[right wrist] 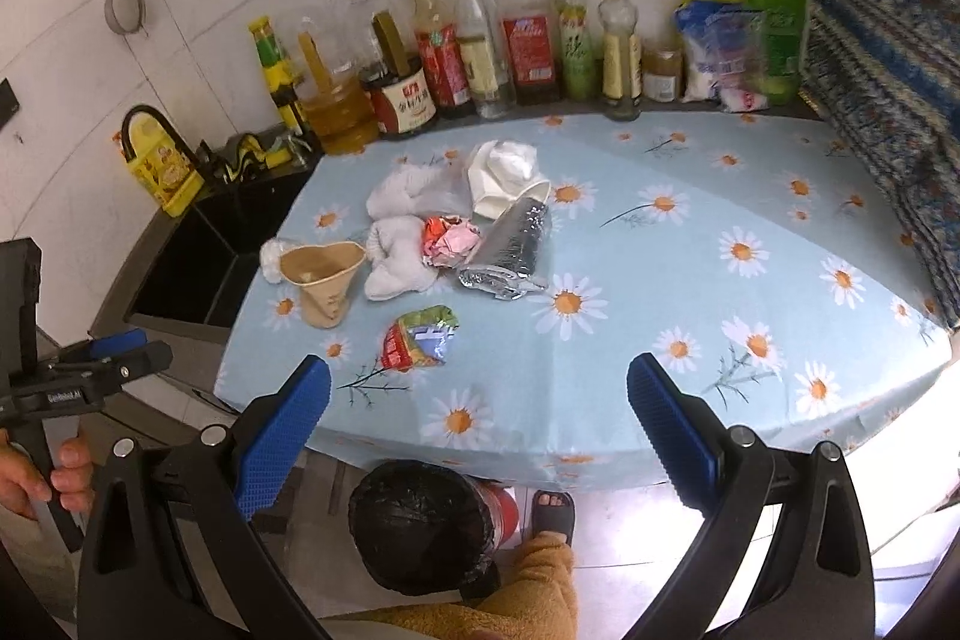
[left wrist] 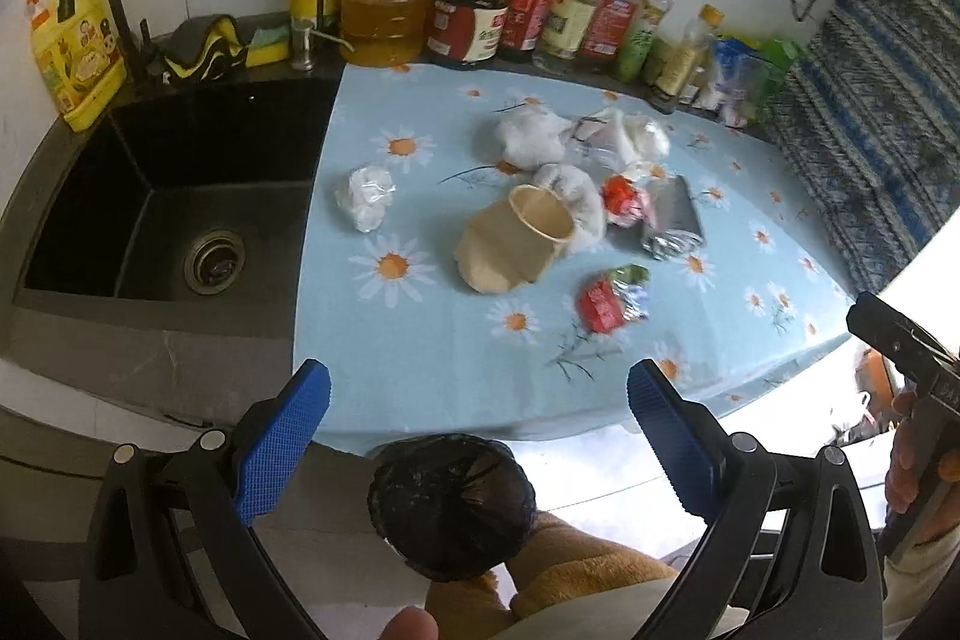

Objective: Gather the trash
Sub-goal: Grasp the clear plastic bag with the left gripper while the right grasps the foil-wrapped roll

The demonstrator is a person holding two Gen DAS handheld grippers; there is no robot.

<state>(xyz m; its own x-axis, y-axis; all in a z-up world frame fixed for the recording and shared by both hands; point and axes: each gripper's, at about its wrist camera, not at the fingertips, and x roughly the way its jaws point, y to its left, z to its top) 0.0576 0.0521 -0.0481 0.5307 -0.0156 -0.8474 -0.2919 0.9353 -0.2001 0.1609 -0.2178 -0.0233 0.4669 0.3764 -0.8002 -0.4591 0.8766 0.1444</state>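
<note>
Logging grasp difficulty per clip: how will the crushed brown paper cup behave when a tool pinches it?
The brown paper cup is already dented and lies on its side, so it probably squashes further. It looks empty, likely light. Its open rim suggests it may roll or skid on the tablecloth.

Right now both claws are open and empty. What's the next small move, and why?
Probably ease the right claw forward and down onto the red and green snack wrapper. It lies alone, nearest the table edge, just ahead of the open jaws, apart from the crushed paper cup and the foil pouch. The black-lined trash bin sits right below, so the drop should be short.
</note>
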